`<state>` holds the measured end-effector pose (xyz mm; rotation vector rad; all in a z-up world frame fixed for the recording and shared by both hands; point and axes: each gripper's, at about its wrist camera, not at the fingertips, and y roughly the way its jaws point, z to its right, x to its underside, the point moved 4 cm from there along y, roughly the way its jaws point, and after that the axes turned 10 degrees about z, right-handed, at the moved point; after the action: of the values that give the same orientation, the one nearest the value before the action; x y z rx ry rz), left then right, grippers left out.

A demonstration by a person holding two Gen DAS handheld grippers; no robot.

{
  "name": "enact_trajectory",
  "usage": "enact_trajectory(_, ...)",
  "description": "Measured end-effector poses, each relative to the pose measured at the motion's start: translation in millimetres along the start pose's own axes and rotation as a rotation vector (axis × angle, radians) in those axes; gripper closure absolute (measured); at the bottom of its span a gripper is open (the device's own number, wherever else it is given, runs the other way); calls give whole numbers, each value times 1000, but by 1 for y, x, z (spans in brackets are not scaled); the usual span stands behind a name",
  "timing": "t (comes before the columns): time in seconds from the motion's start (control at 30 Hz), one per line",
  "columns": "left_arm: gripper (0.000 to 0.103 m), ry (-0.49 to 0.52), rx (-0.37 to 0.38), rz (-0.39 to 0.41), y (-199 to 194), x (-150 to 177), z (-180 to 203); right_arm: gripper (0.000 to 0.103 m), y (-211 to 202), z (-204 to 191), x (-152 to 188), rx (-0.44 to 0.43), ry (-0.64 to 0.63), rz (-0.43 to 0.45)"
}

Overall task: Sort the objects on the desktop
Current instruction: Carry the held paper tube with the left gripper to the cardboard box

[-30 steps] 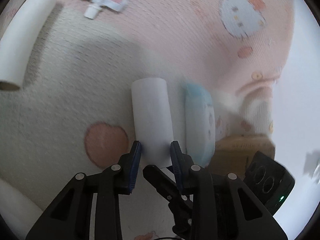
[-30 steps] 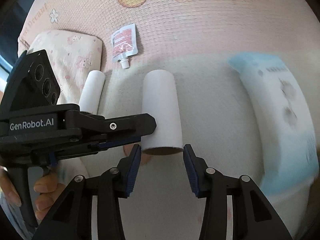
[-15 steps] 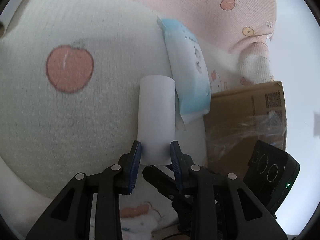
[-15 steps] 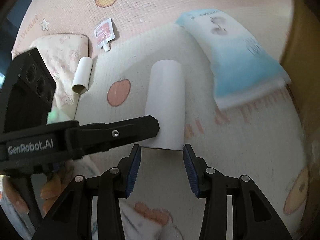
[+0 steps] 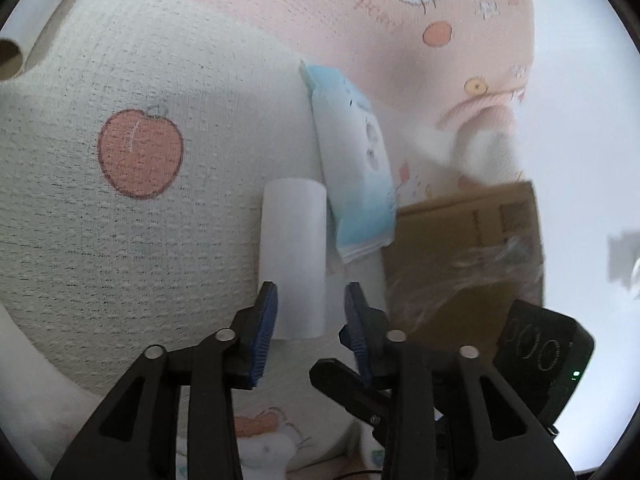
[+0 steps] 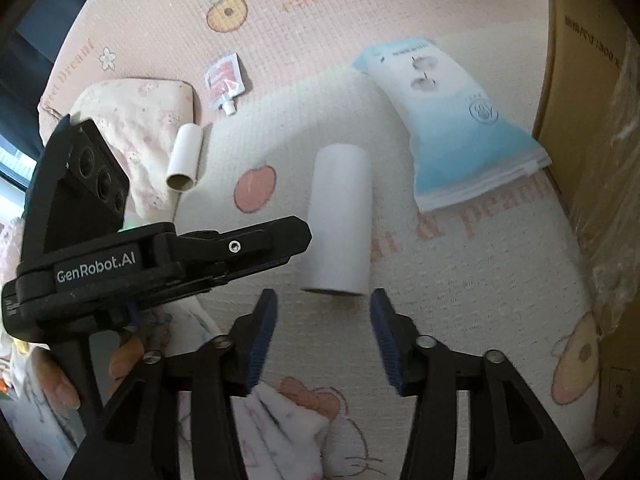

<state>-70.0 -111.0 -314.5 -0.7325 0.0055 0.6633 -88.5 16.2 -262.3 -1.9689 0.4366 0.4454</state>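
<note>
A white paper tube (image 5: 294,256) lies on the cream blanket, also in the right wrist view (image 6: 339,220). My left gripper (image 5: 310,306) is open, its blue pads on either side of the tube's near end with a gap on the right. My right gripper (image 6: 323,312) is open and empty just short of the tube's near end. A blue-and-white pouch (image 5: 354,164) lies right of the tube, also in the right wrist view (image 6: 452,120). A smaller tube (image 6: 185,158) and a red sachet (image 6: 224,80) lie farther left.
A cardboard box (image 5: 468,248) stands at the right, also in the right wrist view (image 6: 592,92). A pink patterned mat (image 6: 320,24) lies beyond the blanket, with a small pillow (image 6: 132,120) at left. The left gripper's body (image 6: 120,264) crosses the right wrist view.
The left gripper's jaws have opened around the white tube. The tube has come down onto the blanket. The right gripper has drawn back from the tube's end.
</note>
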Motion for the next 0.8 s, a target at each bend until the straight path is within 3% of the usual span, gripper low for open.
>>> enact_trajectory(0.03, 58, -12, 11, 0, 1, -2, -2, 40, 1, 0, -2, 4, 3, 3)
enact_trajectory(0.5, 57, -133, 47, -27, 39, -24, -13, 40, 40, 15, -14, 61, 64, -57)
enact_trajectory(0.57, 57, -131, 39, -39, 44, -24, -14, 43, 41, 14, -14, 58, 58, -53)
enact_trajectory(0.7, 57, -109, 10, -48, 51, -23, -12, 61, 48, 10, -10, 62, 12, -75)
enact_trajectory(0.8, 57, -72, 2, -33, 50, -22, -7, 61, 47, 7, -8, 67, -8, -63)
